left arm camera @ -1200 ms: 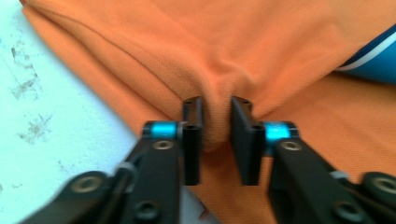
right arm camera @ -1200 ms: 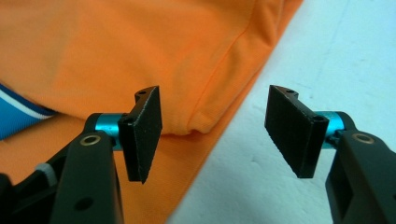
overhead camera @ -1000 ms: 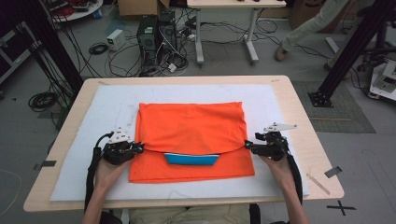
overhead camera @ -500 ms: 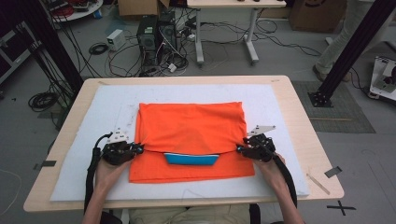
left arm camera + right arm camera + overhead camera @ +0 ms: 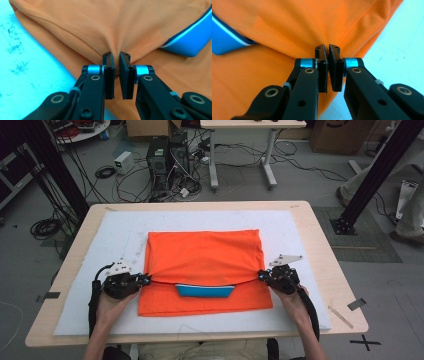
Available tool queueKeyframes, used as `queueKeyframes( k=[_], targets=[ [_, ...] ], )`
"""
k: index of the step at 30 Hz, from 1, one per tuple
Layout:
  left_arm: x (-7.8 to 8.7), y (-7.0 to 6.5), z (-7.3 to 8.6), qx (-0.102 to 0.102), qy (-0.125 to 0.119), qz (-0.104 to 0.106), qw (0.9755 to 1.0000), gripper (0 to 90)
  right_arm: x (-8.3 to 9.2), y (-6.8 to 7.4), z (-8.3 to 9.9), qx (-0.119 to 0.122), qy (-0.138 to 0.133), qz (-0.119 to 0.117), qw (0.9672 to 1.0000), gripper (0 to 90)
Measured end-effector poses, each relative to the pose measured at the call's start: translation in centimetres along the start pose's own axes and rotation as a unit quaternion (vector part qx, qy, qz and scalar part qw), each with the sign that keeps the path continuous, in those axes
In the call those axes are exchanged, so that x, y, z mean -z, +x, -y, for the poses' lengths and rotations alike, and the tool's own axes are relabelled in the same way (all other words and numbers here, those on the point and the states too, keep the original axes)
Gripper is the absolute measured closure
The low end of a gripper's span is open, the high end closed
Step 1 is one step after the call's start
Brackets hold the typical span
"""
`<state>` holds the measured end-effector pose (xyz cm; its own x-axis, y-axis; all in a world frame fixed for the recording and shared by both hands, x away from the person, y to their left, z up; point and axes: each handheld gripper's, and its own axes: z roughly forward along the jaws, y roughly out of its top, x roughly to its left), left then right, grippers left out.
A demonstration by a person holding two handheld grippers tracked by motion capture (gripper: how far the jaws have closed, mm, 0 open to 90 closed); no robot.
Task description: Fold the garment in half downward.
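The orange shirt [image 5: 205, 262] is being kept flat on the white mat [image 5: 310, 235], in the same spot as in the earlier pictures, its top layer folded down so the blue collar [image 5: 205, 291] is being shown below the fold line. Against a second ago, the right edge of the fold is now being pinched: the right gripper [image 5: 263, 275], seen then just off the cloth with jaws apart, is now being held against the shirt's right edge, its jaws having just been closing, with orange fabric caught between them. In the right gripper view the right gripper's [image 5: 327, 53] pads are being pressed nearly together on a ridge of cloth. The left gripper [image 5: 146, 280] is being kept where it was, at the shirt's left edge on the fold line. In the left gripper view the left gripper [image 5: 116, 60] is being clamped on a gathered pleat of fabric, with a narrow gap left. The shirt is being spanned between both grippers, the collar lying midway between them. The mat is being borne by the wooden table [image 5: 330, 270].
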<state>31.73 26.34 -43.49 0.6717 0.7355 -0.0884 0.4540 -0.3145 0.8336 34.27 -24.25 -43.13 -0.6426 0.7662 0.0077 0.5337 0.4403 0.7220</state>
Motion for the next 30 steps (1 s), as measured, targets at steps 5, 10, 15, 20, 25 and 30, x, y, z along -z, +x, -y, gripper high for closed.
queueKeyframes(
  k=[5,10,15,20,25,30],
  targets=[
    [1.0,-0.7,0.4,-0.008,0.005,0.012,0.9999,83.3,1.0,-0.2,0.8,-0.010,-0.005,-0.030,0.9995,87.5],
    [1.4,-1.3,1.0,-0.009,0.017,0.026,0.9995,83.3,1.7,-0.1,1.6,-0.008,-0.003,-0.041,0.9991,87.5],
    [1.9,-2.0,1.7,-0.018,0.024,0.034,0.9990,83.3,2.2,0.0,2.7,-0.020,-0.007,-0.055,0.9982,87.6],
    [2.2,-2.5,2.0,-0.023,0.023,0.039,0.9987,83.4,2.5,0.2,3.5,-0.024,-0.006,-0.065,0.9976,87.7],
    [2.3,-2.7,2.5,-0.021,0.025,0.046,0.9984,83.4,2.8,0.2,3.8,-0.030,-0.012,-0.070,0.9970,87.7],
    [2.6,-2.9,2.9,-0.015,0.020,0.050,0.9985,83.4,3.0,0.4,4.1,-0.032,-0.013,-0.072,0.9968,87.8]
  ],
)
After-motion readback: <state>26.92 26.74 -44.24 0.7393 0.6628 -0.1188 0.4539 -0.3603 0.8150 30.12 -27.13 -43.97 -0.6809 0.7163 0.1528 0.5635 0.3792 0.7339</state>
